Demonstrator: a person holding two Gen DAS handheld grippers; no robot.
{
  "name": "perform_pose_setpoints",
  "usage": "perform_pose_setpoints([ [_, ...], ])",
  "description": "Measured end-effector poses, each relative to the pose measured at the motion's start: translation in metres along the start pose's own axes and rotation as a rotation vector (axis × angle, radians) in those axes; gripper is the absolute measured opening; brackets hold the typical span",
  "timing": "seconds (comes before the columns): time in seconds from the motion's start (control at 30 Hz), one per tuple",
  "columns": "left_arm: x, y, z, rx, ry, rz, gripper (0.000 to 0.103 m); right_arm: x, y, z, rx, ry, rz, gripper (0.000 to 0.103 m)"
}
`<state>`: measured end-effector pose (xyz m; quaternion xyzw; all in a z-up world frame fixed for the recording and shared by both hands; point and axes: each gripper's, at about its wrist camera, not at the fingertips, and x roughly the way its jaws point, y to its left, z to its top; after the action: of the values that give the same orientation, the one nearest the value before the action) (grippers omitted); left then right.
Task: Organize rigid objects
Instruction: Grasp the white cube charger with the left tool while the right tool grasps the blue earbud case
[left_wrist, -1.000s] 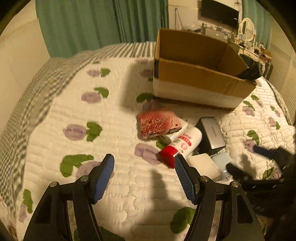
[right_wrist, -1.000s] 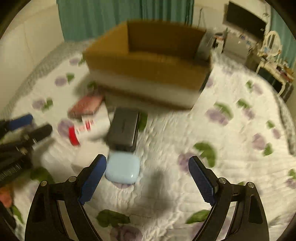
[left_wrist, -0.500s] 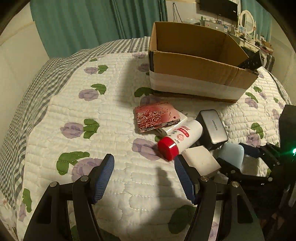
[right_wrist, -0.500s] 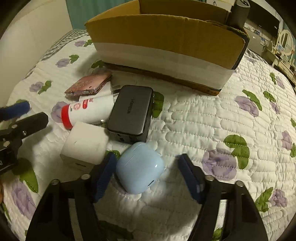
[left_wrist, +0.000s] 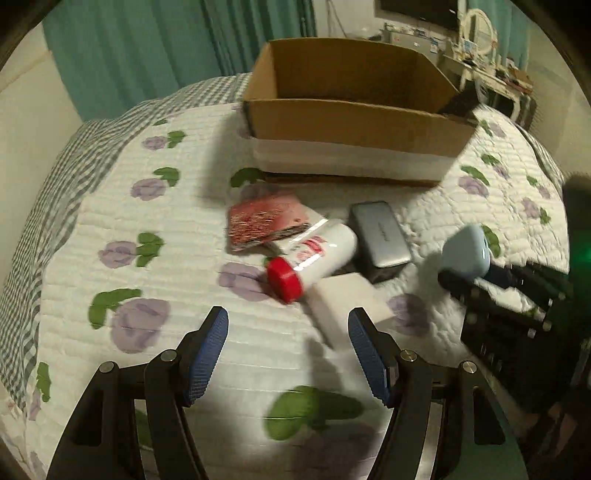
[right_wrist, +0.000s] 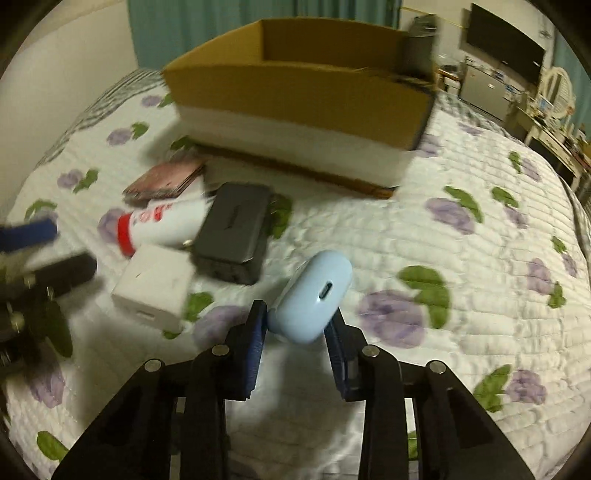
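Protruding from right gripper (right_wrist: 297, 325) jaws: blue earbud case (right_wrist: 312, 295) (clamped, tilted).

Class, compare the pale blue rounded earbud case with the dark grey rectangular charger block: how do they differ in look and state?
The pale blue rounded earbud case is pebble-shaped and smooth; the dark grey rectangular charger block is boxy and flat-topped. The case is clamped in the right gripper, lifted off the quilt; the block lies untouched on the floral quilt. The case stands apart; the block sits against the red-capped white tube. Both are hard-shelled and outside the cardboard box.
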<state>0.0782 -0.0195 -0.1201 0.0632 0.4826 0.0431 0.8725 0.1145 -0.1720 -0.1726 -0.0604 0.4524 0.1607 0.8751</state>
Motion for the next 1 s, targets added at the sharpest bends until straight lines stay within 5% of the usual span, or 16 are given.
perform_pose_setpoints([
  [0.4, 0.040, -0.043, 0.003, 0.024, 0.108, -0.037, 0.070, -0.010, -0.038, 0.006, 0.115, -0.039, -0.005, 0.023],
  [0.6, 0.061, -0.057, 0.005, 0.067, 0.131, 0.050, 0.070, -0.007, -0.043, 0.004, 0.145, -0.038, 0.024, 0.024],
  [0.87, 0.055, -0.038, 0.003, -0.024, 0.078, -0.060, 0.065, -0.003, -0.047, 0.003, 0.177, -0.037, 0.023, 0.027],
  [1.0, 0.046, -0.031, 0.001, -0.049, 0.058, -0.116, 0.060, 0.004, -0.043, 0.006, 0.167, -0.034, 0.026, 0.038],
])
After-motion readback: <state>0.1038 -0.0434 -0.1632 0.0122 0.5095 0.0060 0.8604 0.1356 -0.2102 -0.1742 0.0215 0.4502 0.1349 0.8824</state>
